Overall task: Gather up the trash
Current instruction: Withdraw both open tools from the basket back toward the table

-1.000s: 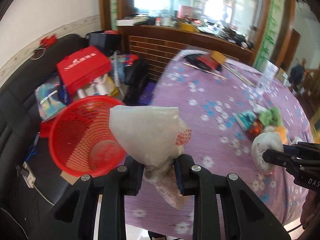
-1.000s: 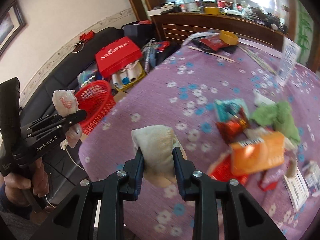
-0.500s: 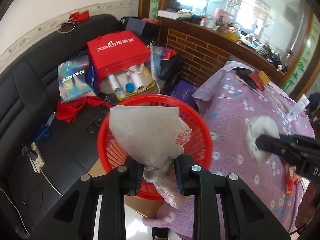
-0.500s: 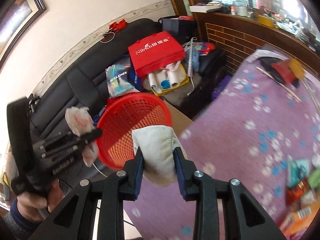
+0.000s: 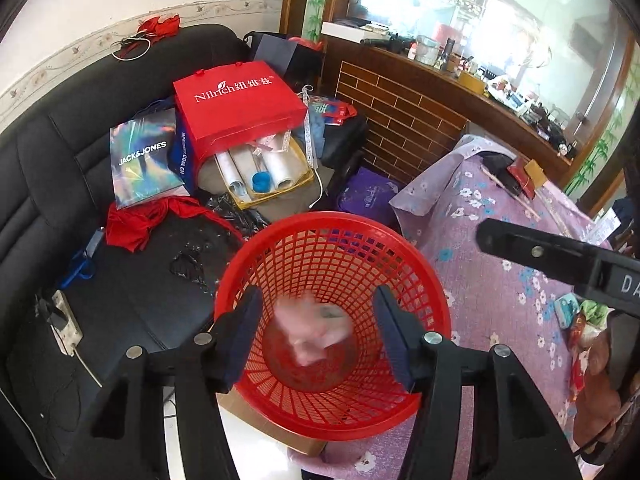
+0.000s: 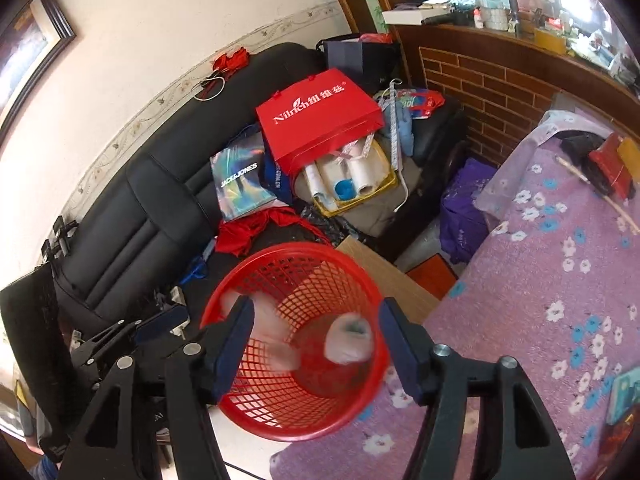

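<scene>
1. I read this as the drop step: both grippers sit above the red basket (image 5: pixel 332 320), and their jaws have just been opening with nothing pressed between the pads.
2. My left gripper (image 5: pixel 318 336) is released; a pale, blurred wad (image 5: pixel 312 332) shows below it, inside the basket, seemingly falling or just landed.
3. My right gripper (image 6: pixel 316 344) is released too; a whitish crumpled piece (image 6: pixel 348 338) lies low in the basket beneath it, with a second blurred wad just left of it.
4. In the left view, the right gripper's arm crosses to the right of my left gripper, so the two are close above the same rim.
5. Next, I judge, both must swing right to the purple-clothed desk (image 6: pixel 560 280), where wrappers (image 5: pixel 576 320) remain.
6. Room: the basket rim is directly below; the black sofa (image 5: pixel 60 168) and red bag (image 5: pixel 240 108) lie ahead and left. The open way out is to the right, over the desk edge.
</scene>
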